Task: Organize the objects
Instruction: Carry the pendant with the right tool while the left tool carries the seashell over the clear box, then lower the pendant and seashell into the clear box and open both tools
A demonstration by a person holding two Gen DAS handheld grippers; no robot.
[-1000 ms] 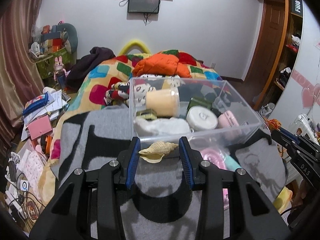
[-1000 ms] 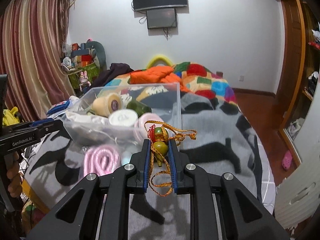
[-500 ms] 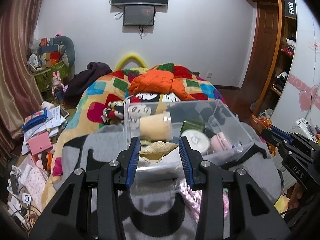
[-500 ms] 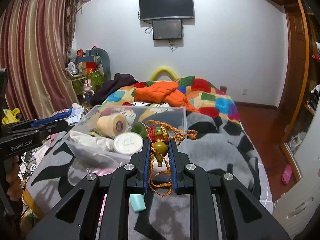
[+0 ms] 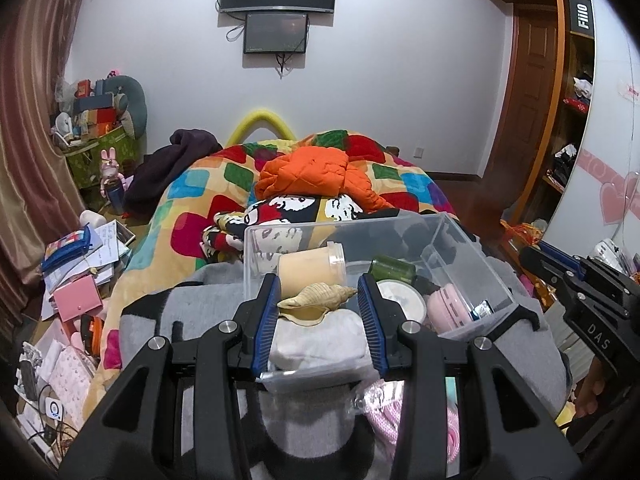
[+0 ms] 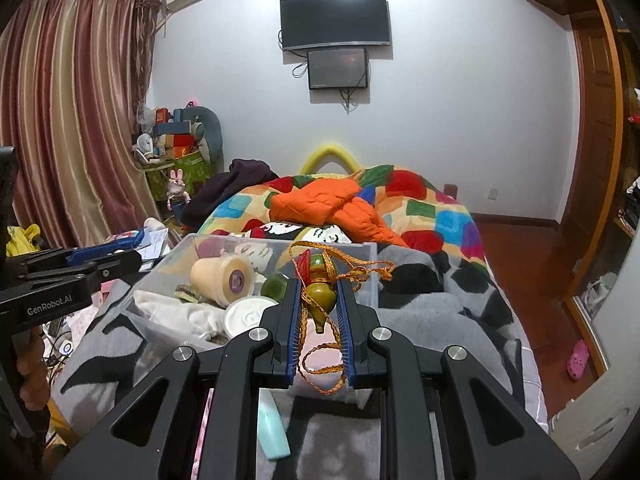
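1. The left gripper [image 5: 318, 300] is held level above the near end of a clear plastic bin [image 5: 486, 270], its fingers pointing toward the far wall; the right gripper [image 6: 318, 308] is held level over the bin's right side, aimed the same way.

2. The left jaws are closed on a tan seashell [image 5: 316, 298], which lies crosswise between the blue pads with its pointed tip toward the right pad.

3. The right jaws are clamped on a green-and-red gourd charm [image 6: 320, 294] tied with orange braided cord [image 6: 324, 364]; the gourd sits upright between the pads, and the cord loops hang below and spill to the right.

4. In the bin [image 6: 160, 280] lie a beige lidded cup [image 5: 312, 266] on its side, a green jar [image 5: 392, 269], a round white lid [image 5: 402, 300], a pink case [image 5: 448, 306] and white cloth [image 5: 320, 338] at the near end.

5. The bin rests on a grey-and-black blanket [image 6: 436, 320] spread over the bed; just near of it lie a coiled pink rope [image 5: 400, 412] and a pale teal tube [image 6: 274, 428].

6. Farther along the bed, an orange padded jacket [image 5: 316, 172] sits on a multicoloured quilt [image 5: 188, 200].

7. On the far white wall hang two dark screens [image 6: 334, 20], one above the other; striped curtains [image 6: 68, 120] cover the left side, papers and boxes crowd the floor at left, and wooden shelves [image 5: 568, 120] stand at right.
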